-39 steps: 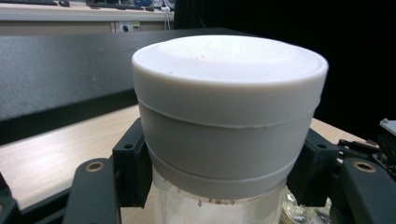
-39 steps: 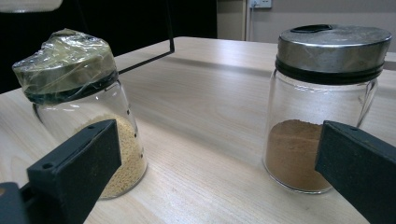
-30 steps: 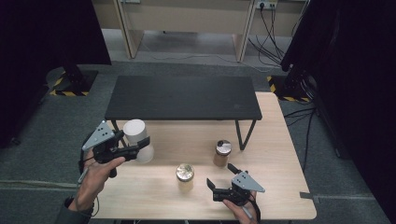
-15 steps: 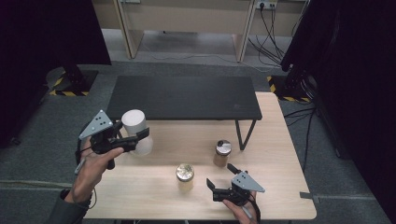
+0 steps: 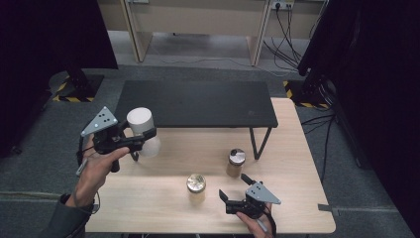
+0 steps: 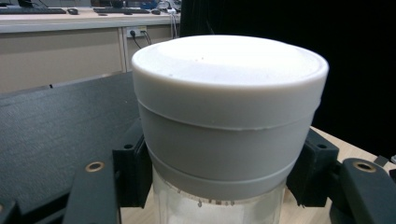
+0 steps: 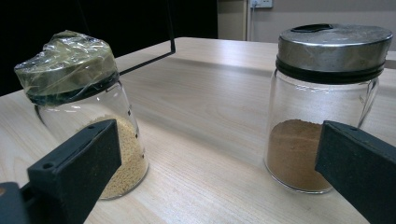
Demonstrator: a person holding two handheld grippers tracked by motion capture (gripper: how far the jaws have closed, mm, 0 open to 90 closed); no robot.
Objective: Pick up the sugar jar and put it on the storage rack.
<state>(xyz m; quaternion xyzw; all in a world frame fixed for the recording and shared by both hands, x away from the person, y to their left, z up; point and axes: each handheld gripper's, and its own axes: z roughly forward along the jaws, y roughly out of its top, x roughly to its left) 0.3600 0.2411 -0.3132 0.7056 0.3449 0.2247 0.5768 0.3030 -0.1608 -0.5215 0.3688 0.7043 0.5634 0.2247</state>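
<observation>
Left gripper (image 5: 143,141) pinching white-lidded jar (image 5: 142,124) beside black shelf (image 5: 198,104); right gripper (image 5: 233,191) jaws spread, low on table (image 5: 163,208)

table: light wood table (image 5: 297,148)
shelf: black raised shelf (image 5: 198,103), on the table's far half
jars on table: yellow-grain jar (image 5: 196,188); brown-powder jar (image 5: 236,162)

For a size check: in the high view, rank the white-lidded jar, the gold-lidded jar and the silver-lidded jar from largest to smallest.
1. White-lidded jar, clamped in the left gripper; lifted nearer the camera, so partly inflated.
2. Gold-lidded jar and silver-lidded jar: look alike, unranked.
</observation>
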